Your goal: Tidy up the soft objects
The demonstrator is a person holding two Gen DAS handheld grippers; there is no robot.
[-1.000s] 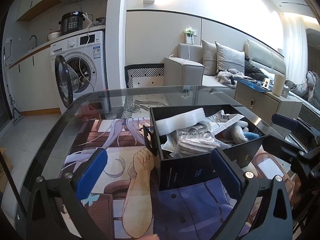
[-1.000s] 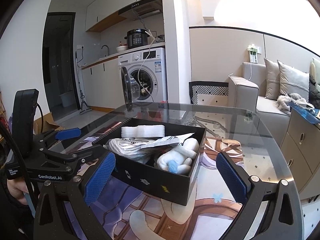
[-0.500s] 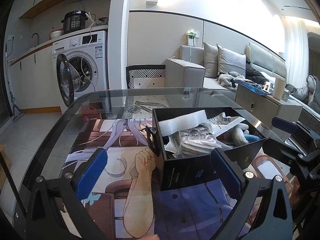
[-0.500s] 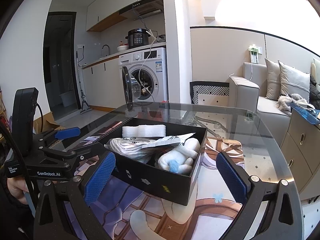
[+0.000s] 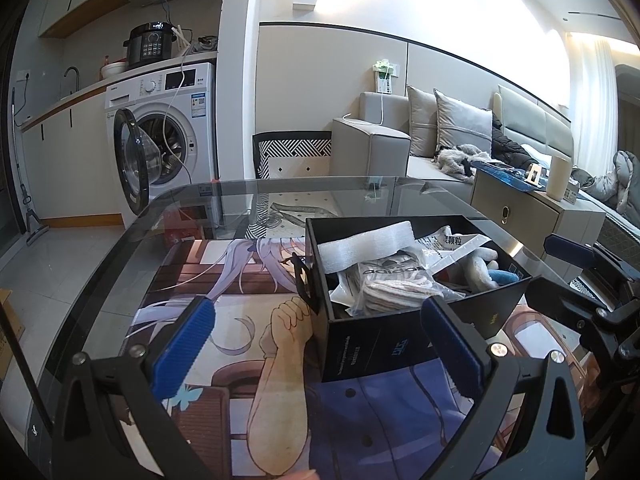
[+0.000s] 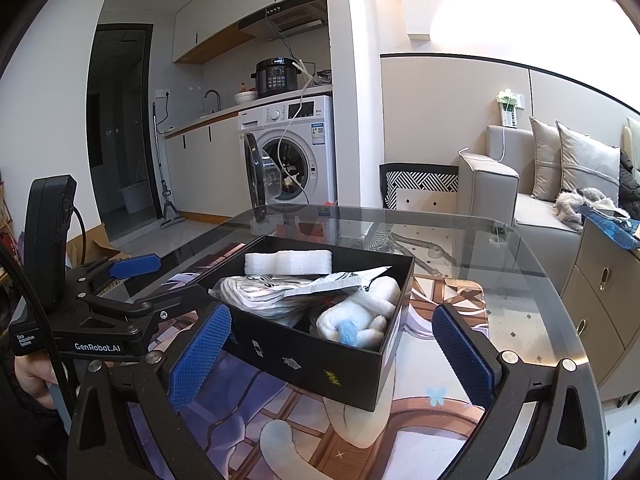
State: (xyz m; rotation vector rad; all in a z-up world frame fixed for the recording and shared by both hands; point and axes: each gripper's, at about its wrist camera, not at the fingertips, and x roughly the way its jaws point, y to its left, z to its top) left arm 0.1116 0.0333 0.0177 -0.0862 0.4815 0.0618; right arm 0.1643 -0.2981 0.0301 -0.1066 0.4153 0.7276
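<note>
A black box (image 5: 372,350) (image 6: 304,350) stands on the printed mat on the glass table. It holds a white foam piece (image 5: 368,246) (image 6: 288,262), a bagged grey-white textile (image 5: 394,286) (image 6: 252,292), a printed plastic bag (image 6: 340,280) and a white plush toy with a blue patch (image 5: 486,270) (image 6: 360,320). My left gripper (image 5: 320,342) is open and empty, just in front of the box's near left corner. My right gripper (image 6: 332,352) is open and empty, in front of the box's near side. Each gripper shows in the other's view: the right (image 5: 580,276), the left (image 6: 132,280).
The glass table's (image 6: 512,264) rounded edge runs behind the box. A printed anime mat (image 5: 248,320) covers the table. Beyond stand a washing machine (image 5: 168,136) with its door open, a sofa (image 5: 400,148) and a low cabinet (image 5: 532,212).
Both views have drawn slightly back and up from the box. Both grippers stay open and empty. The box and its contents have not moved.
</note>
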